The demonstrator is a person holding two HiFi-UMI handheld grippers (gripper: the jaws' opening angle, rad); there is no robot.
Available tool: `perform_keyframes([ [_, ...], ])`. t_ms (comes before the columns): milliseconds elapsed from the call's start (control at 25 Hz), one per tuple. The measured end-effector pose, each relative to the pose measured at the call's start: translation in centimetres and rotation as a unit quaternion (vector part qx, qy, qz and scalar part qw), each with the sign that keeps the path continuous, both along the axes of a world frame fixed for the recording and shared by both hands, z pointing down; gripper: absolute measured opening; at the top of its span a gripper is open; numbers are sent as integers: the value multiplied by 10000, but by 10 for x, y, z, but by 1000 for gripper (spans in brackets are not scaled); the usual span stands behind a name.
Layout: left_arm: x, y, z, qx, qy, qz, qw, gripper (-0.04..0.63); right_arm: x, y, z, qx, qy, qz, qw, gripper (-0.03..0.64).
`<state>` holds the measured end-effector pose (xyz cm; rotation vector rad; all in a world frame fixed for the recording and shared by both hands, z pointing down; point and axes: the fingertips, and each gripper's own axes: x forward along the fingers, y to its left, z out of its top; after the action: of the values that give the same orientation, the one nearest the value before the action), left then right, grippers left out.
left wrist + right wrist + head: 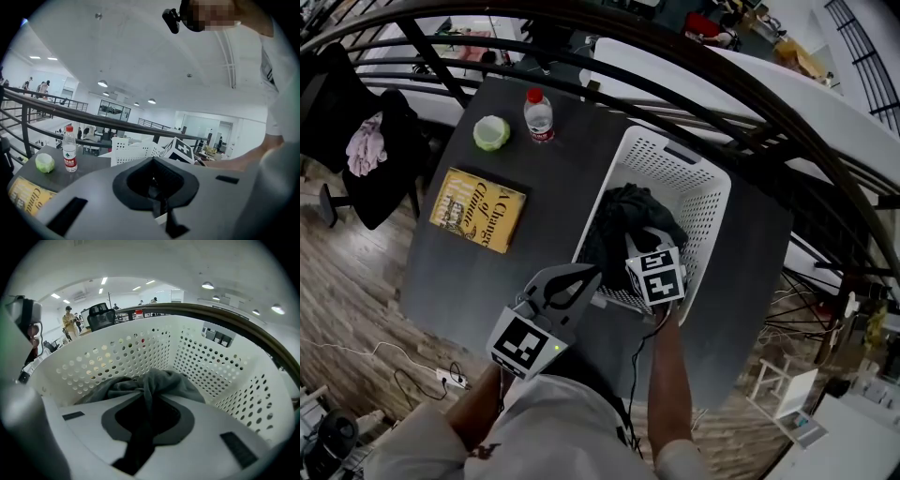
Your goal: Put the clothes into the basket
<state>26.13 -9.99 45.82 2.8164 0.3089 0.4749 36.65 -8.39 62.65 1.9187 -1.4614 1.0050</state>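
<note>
A white perforated basket [712,178] stands on the dark table [544,187] and holds a heap of dark grey clothes [628,220]. My right gripper [649,242] reaches over the basket's near rim, shut on a fold of the dark garment [164,383]. In the right gripper view the cloth runs down between the jaws, inside the basket wall [117,357]. My left gripper [584,276] hovers over the table's near edge, left of the basket. Its jaws are shut with nothing between them. The left gripper view shows the basket [136,150] beyond it.
A yellow book [478,209], a green round object [491,132] and a water bottle [539,114] sit on the table's left half. A dark railing [675,56] curves behind the table. A black chair with a pink cloth [366,145] stands at the left.
</note>
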Motion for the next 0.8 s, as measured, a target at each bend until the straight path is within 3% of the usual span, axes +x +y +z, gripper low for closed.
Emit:
perform_keyframes([
  [320, -3, 0, -3, -6, 22, 2, 10000, 5, -3, -2, -1, -70, 152, -211, 9996, 67],
  [560, -6, -1, -8, -19, 93, -28, 10000, 5, -7, 0, -9, -399, 230, -348, 9983, 234],
  [800, -10, -1, -12, -12, 162, -40, 9999, 5, -7, 0, -17, -422, 383, -364, 9977, 250],
])
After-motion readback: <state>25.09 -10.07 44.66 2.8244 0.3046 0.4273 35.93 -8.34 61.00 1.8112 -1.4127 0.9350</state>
